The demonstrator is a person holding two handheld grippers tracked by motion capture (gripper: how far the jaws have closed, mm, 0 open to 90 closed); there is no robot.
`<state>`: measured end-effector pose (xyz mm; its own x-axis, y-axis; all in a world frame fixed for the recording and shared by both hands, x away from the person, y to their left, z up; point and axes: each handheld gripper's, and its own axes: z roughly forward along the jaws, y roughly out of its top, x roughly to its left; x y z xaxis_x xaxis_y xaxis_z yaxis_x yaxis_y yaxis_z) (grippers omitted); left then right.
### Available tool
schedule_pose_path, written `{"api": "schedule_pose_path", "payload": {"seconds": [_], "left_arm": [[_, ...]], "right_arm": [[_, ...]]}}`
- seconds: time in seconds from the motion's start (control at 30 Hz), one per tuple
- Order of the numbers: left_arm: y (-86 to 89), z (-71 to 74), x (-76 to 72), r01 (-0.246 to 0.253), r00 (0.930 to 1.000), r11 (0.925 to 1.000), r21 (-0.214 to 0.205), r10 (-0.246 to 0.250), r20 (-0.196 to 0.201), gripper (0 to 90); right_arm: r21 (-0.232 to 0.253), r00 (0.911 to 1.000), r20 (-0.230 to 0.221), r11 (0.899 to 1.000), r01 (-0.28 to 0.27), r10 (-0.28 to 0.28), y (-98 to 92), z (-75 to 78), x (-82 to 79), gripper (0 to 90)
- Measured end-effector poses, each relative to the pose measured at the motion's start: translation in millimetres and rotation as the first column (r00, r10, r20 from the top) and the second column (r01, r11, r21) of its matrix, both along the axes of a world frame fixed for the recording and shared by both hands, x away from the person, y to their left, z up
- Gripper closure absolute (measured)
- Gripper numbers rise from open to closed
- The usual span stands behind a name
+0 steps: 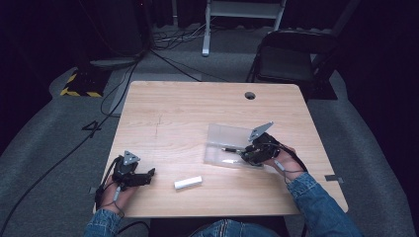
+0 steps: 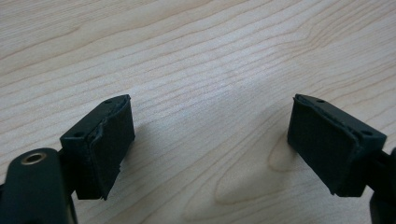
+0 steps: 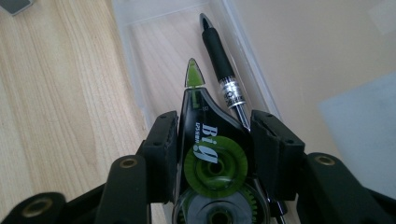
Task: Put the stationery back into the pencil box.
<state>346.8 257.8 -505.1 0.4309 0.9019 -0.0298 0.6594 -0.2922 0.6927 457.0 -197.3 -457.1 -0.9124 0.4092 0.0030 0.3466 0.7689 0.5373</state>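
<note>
High view: at the left of the wooden table (image 1: 197, 106), near its front edge, the left gripper (image 1: 143, 176) lies low over the wood in the person's left hand (image 1: 114, 190), pointing toward the middle. In the left gripper view its jaws stand wide apart with only bare wood grain between the pads (image 2: 109, 144); nothing is held. Just to its right, a little apart from the jaw tips, a small white block, perhaps an eraser (image 1: 188, 182), lies flat on the table by itself. Further right sits a clear plastic case (image 1: 225, 136), open, its lid standing up along the far side. A black pen (image 1: 228, 148) lies inside it, and something small and white lies in the case nearer the person; what it is cannot be told. At the right end of the case the right gripper (image 1: 247, 155) reaches in, held by the right hand (image 1: 276, 157), a denim sleeve (image 1: 316, 205) behind it. In the right gripper view the jaws are clamped on a black and green correction tape dispenser (image 3: 208, 144), one pad on each flat side, its green tip pointing forward over the case floor. The pen (image 3: 219, 60) lies just beside the dispenser, along the case's wall (image 3: 247, 56).
</note>
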Motion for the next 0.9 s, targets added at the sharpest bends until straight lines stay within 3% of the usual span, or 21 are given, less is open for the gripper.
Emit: {"api": "schedule_pose_path", "payload": {"seconds": [0.2,0.53,0.7,0.9], "left_arm": [[-0.1,-0.1,0.0,-0.001,1.0,1.0,0.0,0.001,0.001,15.2],[0.0,0.0,0.0,0.0,1.0,1.0,0.0,0.0,0.0,15.2],[-0.1,-0.1,0.0,-0.001,1.0,1.0,0.0,0.001,0.001,15.2],[-0.1,-0.1,0.0,-0.001,1.0,1.0,0.0,0.001,0.001,15.2]], "right_arm": [[-0.009,0.9998,-0.013,1.0,-0.016,0.015,0.8,-2.4,0.9,53.3],[-0.013,0.9975,-0.069,1.0,0.016,-0.016,1.5,-6.6,2.7,47.8],[-0.01,0.9978,-0.064,1.0,0.016,-0.017,0.6,-6.2,3.0,48.6],[0.007,0.9992,-0.038,1.0,0.012,-0.011,-0.2,-1.7,1.6,55.8]]}}
